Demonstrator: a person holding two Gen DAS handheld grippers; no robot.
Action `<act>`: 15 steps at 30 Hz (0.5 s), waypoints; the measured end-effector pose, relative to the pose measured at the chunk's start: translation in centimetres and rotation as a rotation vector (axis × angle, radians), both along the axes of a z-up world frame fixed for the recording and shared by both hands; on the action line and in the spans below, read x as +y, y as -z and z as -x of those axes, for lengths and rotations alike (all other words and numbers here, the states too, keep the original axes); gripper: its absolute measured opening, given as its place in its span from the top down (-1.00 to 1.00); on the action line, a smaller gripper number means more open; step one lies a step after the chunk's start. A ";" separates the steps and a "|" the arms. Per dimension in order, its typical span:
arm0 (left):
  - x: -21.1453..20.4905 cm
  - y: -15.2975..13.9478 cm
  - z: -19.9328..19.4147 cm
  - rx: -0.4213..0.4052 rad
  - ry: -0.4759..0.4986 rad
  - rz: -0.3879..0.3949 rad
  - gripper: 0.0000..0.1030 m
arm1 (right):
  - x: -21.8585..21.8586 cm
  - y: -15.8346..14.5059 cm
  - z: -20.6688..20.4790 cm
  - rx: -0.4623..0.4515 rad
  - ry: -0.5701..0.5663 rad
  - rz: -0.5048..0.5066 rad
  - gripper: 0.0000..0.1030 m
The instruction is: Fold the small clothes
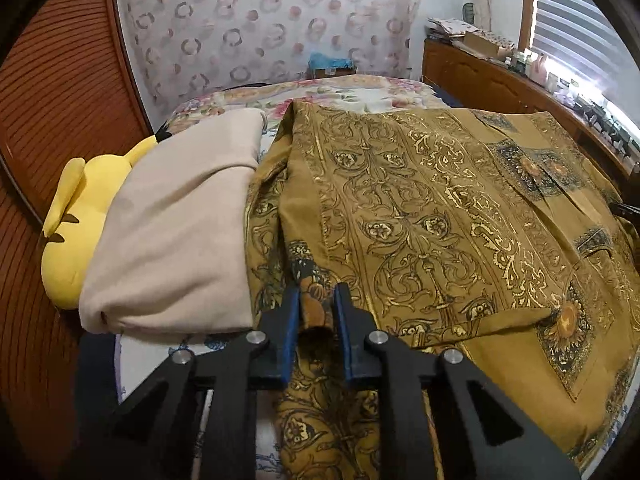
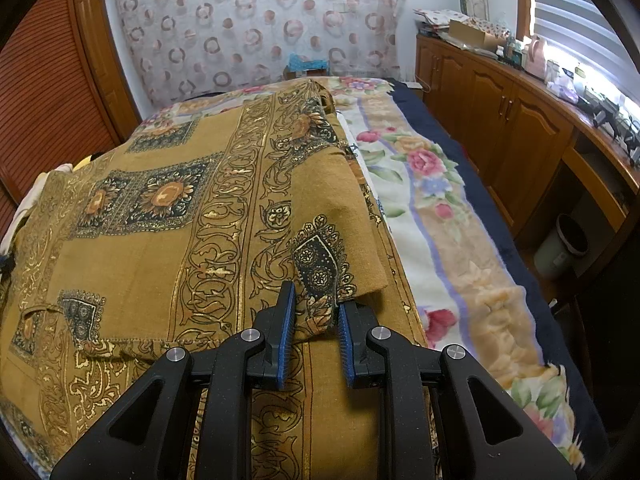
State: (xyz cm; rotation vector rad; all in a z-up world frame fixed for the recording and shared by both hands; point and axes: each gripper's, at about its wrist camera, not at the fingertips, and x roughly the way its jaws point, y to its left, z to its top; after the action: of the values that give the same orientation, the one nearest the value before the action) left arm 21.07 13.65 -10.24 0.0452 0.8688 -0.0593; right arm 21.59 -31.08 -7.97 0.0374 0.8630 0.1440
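Your left gripper [image 1: 316,300] is pinching a bunched edge of the mustard-gold patterned cotton garment [image 1: 432,216]; your right gripper [image 2: 316,304] is clamping its opposite folded corner. The garment [image 2: 168,216] is lying spread across the floral blanket [image 2: 448,216], touching a folded beige cloth [image 1: 176,240] that is partly covering a yellow plush toy [image 1: 80,216].

Domestic bedroom. The room held a bed [image 2: 460,216] under a floral blanket [image 2: 424,184], a yellow plush toy [image 1: 80,216], a circle-patterned curtain [image 2: 256,28] and slatted wooden doors [image 2: 44,92]. Wooden cabinets [image 2: 500,120] carrying household clutter stood below a blinded window [image 2: 580,4].
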 end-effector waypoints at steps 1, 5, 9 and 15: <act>0.1 0.0 -0.2 0.003 -0.002 0.000 0.70 | 0.0 0.0 0.0 0.000 0.000 0.003 0.66; 0.5 0.4 -0.9 0.020 -0.007 0.008 0.76 | -0.2 -0.1 0.0 -0.003 0.002 0.003 0.67; 1.0 0.3 -0.6 0.010 -0.007 0.044 0.97 | 0.0 -0.4 -0.5 -0.001 -0.013 0.026 0.68; 0.4 -1.9 1.0 -0.049 0.016 0.060 1.00 | -0.3 -1.1 -1.4 -0.003 -0.066 -0.018 0.95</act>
State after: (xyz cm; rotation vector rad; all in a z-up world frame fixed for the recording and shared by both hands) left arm 20.05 14.00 -8.34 -0.0033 0.8178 -0.0986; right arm 22.96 -31.38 -6.91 0.0256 0.8603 0.2131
